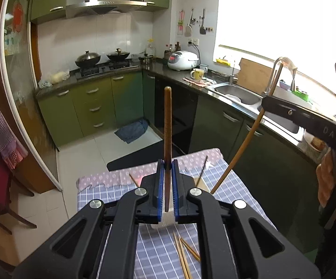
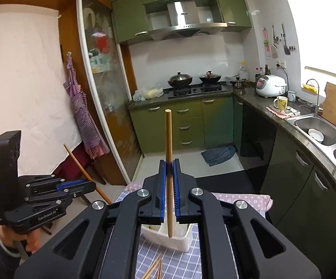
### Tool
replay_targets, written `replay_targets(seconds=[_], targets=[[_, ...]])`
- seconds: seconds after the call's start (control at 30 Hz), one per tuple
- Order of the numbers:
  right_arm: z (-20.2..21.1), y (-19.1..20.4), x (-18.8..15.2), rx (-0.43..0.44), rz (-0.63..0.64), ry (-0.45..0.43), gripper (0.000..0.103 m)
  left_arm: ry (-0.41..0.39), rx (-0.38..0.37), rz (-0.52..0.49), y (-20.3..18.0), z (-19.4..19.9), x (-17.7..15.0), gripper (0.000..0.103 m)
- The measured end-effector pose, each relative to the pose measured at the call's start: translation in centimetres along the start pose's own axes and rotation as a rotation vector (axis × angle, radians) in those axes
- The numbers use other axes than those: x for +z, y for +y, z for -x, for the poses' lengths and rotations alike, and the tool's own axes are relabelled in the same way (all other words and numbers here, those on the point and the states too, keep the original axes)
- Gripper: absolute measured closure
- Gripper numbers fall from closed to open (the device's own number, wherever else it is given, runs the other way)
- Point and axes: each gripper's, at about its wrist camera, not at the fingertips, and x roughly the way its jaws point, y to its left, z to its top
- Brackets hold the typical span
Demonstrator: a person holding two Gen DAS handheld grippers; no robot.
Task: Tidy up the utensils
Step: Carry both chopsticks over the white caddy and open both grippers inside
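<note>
My left gripper (image 1: 167,165) is shut on a dark wooden chopstick (image 1: 167,125) held upright above a white holder (image 1: 165,220) on the checked tablecloth. My right gripper (image 2: 169,164) is shut on a pale wooden chopstick (image 2: 168,137), upright, its lower end over the white holder (image 2: 179,238). Each gripper shows in the other's view: the right one (image 1: 264,103) with its chopstick (image 1: 240,148), the left one (image 2: 93,186) with its chopstick (image 2: 79,165). Several loose chopsticks (image 1: 183,253) lie on the cloth in front of the holder; they also show in the right wrist view (image 2: 154,267).
The small table (image 1: 237,186) has a blue checked cloth over a pink one. Two more sticks (image 1: 201,171) lie or lean beyond the holder. Green kitchen cabinets (image 1: 93,107), a stove with two woks (image 1: 102,58), a counter and a steel sink (image 1: 240,95) surround the table.
</note>
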Motion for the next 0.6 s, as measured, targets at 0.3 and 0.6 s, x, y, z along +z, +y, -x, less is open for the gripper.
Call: replay_targets(seconds=[0.3,0.6], targets=[[-6.9,-1.3,-1.9,-0.034,0.003,0.087,0.096,0.087,0.035,0.046,1.4,-7.5,-1.9,0.096],[-11.7,-1.5,-7.2,-0.062,0.023,0.197,0.096,0.162,0.065,0.054,2.3,-11.3,-5.3,0.094]])
